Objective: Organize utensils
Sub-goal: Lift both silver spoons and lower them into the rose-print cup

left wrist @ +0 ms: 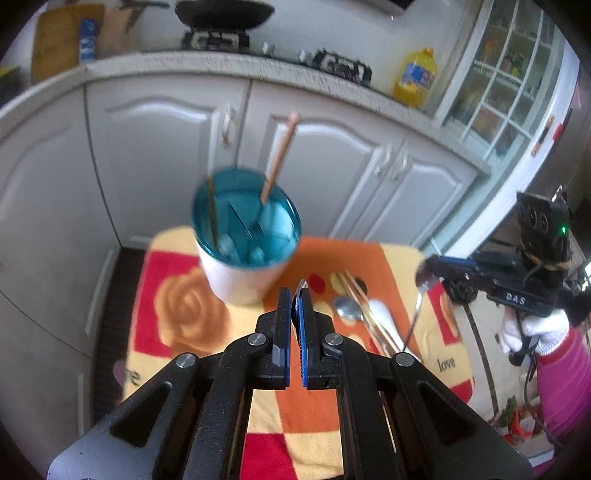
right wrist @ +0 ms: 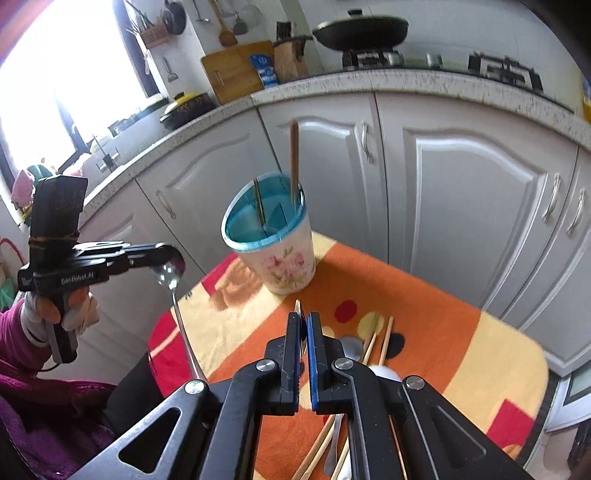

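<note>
A white floral utensil holder (left wrist: 243,273) (right wrist: 284,258) with a blue divided inside stands on the colourful cloth (left wrist: 332,258) and holds two chopsticks (left wrist: 280,155) (right wrist: 294,162). My left gripper (left wrist: 294,295) is shut on a metal spoon by its bowl; in the right wrist view the spoon (right wrist: 181,306) hangs handle-down from it (right wrist: 170,271), left of the holder. My right gripper (right wrist: 303,317) is shut on a second metal spoon (left wrist: 417,306), bowl between the fingers, seen from the left wrist view (left wrist: 430,275). More chopsticks (left wrist: 365,310), a metal spoon (left wrist: 347,308) and a white spoon (left wrist: 384,317) lie on the cloth.
White cabinet doors (right wrist: 461,192) stand close behind the cloth-covered table. Above them a speckled counter (right wrist: 406,81) carries a wok on a stove (right wrist: 360,29), a cutting board (right wrist: 236,74) and a yellow oil bottle (left wrist: 415,79).
</note>
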`<state>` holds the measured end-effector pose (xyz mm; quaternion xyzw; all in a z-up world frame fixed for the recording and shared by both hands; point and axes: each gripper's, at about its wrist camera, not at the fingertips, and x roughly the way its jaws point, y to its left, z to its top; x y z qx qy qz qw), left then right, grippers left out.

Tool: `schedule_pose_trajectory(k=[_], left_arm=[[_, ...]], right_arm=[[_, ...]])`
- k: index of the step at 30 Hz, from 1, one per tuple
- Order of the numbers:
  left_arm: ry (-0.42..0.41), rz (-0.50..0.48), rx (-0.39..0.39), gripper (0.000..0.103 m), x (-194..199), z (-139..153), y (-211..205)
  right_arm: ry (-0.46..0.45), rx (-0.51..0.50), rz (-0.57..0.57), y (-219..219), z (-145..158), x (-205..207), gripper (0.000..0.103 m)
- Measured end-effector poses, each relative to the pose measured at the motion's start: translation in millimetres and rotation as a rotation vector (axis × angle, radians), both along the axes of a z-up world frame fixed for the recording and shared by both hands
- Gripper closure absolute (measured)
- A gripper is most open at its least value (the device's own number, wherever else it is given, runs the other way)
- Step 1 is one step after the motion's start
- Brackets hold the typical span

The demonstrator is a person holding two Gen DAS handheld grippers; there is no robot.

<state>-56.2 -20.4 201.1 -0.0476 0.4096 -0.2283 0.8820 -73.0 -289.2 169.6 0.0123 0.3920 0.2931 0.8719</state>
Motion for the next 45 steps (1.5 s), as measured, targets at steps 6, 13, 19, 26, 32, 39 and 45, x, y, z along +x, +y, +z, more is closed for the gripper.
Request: schedule_pose_trajectory(k=[6,13,19,26,32,39,45], left_arm=[[-0.082,0.103,0.003,0.101,25.7,36.7,25.8],[-0.165,0.215,0.053,0.101,61.2,62.0,42.9],[-0.234,0.269,0.134,0.101,86.6,68.5,42.3],[-0.267,0.295,0.226,0.101,107.9,53.0,32.8],[-0.272,0.300,0.288,0.101,117.2,32.9,23.1],[-0.259,0.278,0.331,0.101,116.2,6.2,9.1],[-0.231,0.267,0.352,0.101,115.0,-11.2,0.8]], right_arm=[[-0.092,0.004,-0.019,2.5,44.6,10.1,0.100],[-0.191,0.011,-0.065,21.8,96.9,43.4,0.100],[-0.239,-0.024,-0.083,52.6,116.2,83.6,0.100],[-0.264,-0.051,-0.094,79.6,118.0,123.3,0.100],[-0.305,-0.132,-0.122,97.4,100.8,141.7,0.100],[-0.274,-0.169,-0.098,107.3,67.9,143.4,0.100],[-0.200,-0.142,-0.070,106.0,46.4,138.6,0.099]])
